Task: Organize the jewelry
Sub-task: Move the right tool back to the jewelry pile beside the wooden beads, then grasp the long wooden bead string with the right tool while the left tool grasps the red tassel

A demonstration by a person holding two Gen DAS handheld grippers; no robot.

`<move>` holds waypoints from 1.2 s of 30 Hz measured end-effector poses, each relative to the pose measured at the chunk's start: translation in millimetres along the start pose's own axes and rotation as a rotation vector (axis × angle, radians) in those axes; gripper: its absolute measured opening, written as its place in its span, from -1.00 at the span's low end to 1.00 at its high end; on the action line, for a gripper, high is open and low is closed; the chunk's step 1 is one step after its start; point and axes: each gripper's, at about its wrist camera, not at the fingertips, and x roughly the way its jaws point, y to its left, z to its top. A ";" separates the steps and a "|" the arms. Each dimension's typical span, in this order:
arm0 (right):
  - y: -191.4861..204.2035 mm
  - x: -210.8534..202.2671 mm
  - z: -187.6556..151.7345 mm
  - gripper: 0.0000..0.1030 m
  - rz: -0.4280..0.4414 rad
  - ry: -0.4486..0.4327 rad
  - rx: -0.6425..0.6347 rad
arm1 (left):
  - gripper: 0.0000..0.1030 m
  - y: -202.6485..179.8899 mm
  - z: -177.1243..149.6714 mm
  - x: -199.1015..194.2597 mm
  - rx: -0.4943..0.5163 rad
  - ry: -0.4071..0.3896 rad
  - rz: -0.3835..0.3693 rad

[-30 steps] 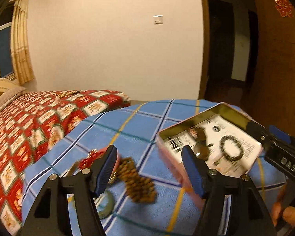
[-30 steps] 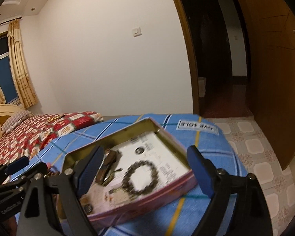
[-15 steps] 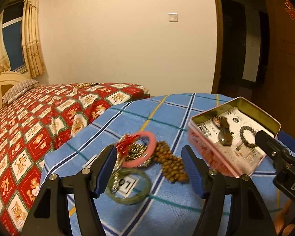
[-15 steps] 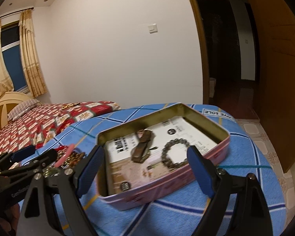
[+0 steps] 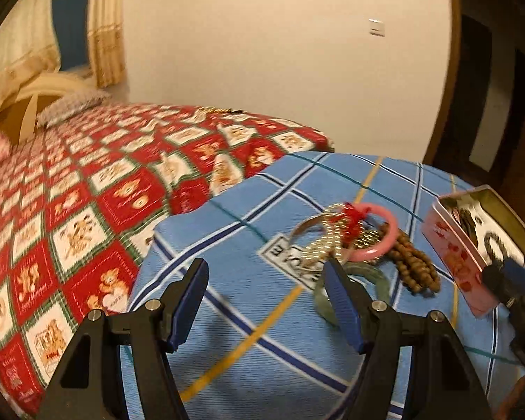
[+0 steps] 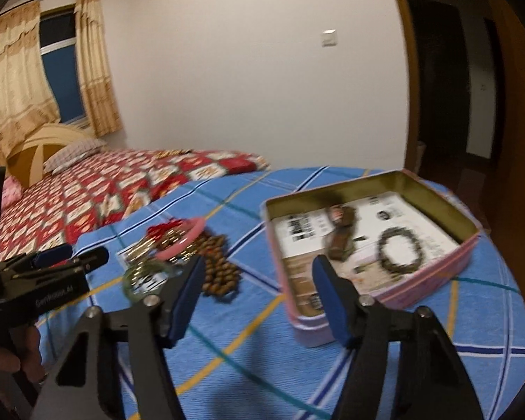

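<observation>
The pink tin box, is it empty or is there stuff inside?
Not empty. The open pink tin has no lid on and holds a dark bead bracelet and a brown piece, lying on printed paper; blur hides what the brown piece is.

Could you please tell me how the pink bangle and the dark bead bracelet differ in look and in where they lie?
The pink bangle is a smooth solid ring; the dark bead bracelet is a loop of small dark beads. The bangle lies outside the tin, in the jewelry pile on the blue cloth, propped on other pieces; the bracelet lies flat inside the tin, on the printed paper. Both are closed rings, and neither is held by a gripper.
</observation>
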 end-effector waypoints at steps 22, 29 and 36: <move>46.2 89.1 16.4 0.21 -0.032 0.235 -0.144 | 0.32 20.6 -3.8 14.8 -0.077 0.074 -0.052; 51.1 84.5 12.9 -0.21 -0.005 0.237 -0.202 | 0.32 22.0 -2.4 15.6 -0.080 0.073 -0.044; 50.3 97.4 12.4 -0.20 -0.027 0.287 -0.190 | 0.32 17.1 -2.3 16.0 -0.052 0.074 -0.047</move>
